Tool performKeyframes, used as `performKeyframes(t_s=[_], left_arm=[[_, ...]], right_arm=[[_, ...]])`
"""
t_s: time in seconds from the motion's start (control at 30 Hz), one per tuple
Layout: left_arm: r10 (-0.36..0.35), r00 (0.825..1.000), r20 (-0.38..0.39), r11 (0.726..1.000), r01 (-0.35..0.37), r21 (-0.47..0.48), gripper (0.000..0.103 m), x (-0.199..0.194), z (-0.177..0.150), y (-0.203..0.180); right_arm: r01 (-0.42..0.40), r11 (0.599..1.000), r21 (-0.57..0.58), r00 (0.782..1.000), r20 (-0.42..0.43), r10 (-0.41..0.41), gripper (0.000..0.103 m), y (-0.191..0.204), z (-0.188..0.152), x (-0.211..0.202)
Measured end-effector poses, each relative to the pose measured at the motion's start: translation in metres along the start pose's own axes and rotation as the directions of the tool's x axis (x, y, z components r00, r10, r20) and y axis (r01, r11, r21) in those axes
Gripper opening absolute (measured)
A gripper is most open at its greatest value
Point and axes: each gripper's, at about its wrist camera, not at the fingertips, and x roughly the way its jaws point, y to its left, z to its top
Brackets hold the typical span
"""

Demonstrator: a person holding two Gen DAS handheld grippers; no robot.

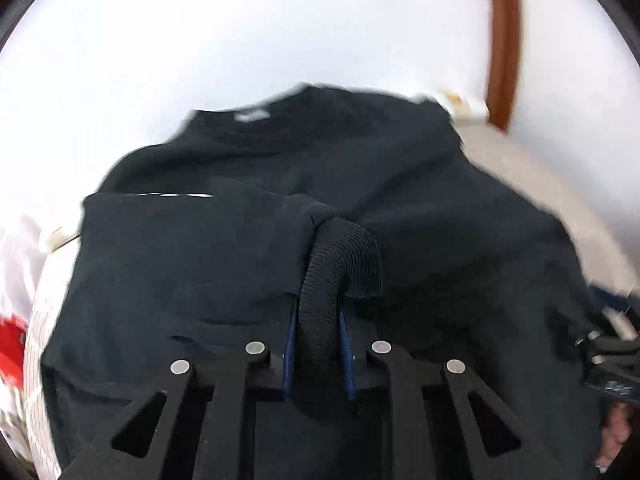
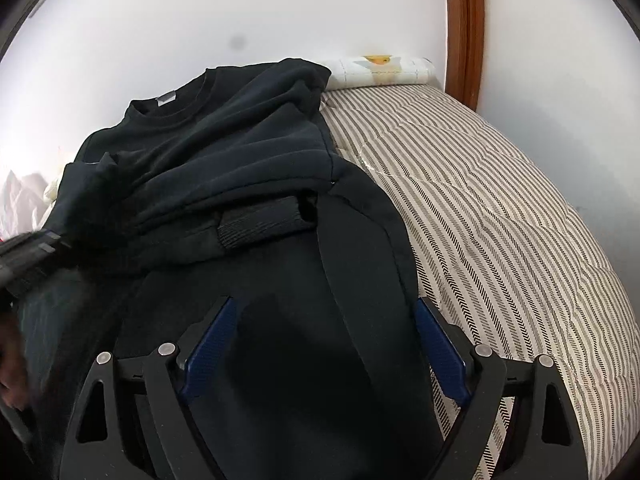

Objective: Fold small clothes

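A black sweatshirt (image 1: 280,152) lies spread on the bed with its collar and white neck label toward the wall. One sleeve is folded across the body, and its ribbed cuff (image 1: 352,256) stands up between the blue pads of my left gripper (image 1: 319,312), which is shut on it. In the right wrist view another ribbed cuff (image 2: 260,220) lies flat across the sweatshirt (image 2: 248,152). My right gripper (image 2: 325,302) hangs open over the near part of the sweatshirt, with black cloth below its spread fingers and no pad pressing on it.
A striped quilt (image 2: 480,200) covers the bed to the right of the sweatshirt. A white roll with a yellow print (image 2: 380,68) lies at the wall, beside a brown wooden frame (image 2: 464,28). White cloth (image 1: 16,272) and red cloth (image 1: 10,340) lie at the left.
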Motion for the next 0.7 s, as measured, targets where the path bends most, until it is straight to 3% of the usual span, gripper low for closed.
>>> performKeyframes(t_s=[0.17,0.37,0.53,0.63,0.7], left_arm=[[0.066,0.994,0.088,0.986,-0.052,-0.159,0.017,-0.045,0.005,0.091],[0.024,0.999,0.048,0.948,-0.007,-0.319,0.017,-0.048,-0.007,0.187],[-0.071,0.997,-0.039,0.903,0.047,-0.428,0.019,-0.025,-0.034,0.229],[-0.033,0.997,-0.074,0.891,-0.004,-0.454,0.026,-0.019,-0.052,0.239],[-0.052,0.996,-0.078,0.893,0.011,-0.45,0.031,-0.016,-0.059,0.242]], right_arm=[[0.008,1.0,-0.001,1.0,0.014,-0.008,0.088,0.0,0.0,-0.004],[0.049,0.999,-0.02,0.999,0.009,-0.049,0.088,0.002,0.001,-0.003],[0.05,0.999,-0.019,0.999,0.016,-0.05,0.088,0.001,0.002,-0.005],[0.073,0.995,-0.061,0.997,0.036,-0.071,0.088,0.007,0.004,-0.012],[0.112,0.986,-0.124,0.991,0.08,-0.103,0.088,0.016,0.009,-0.022]])
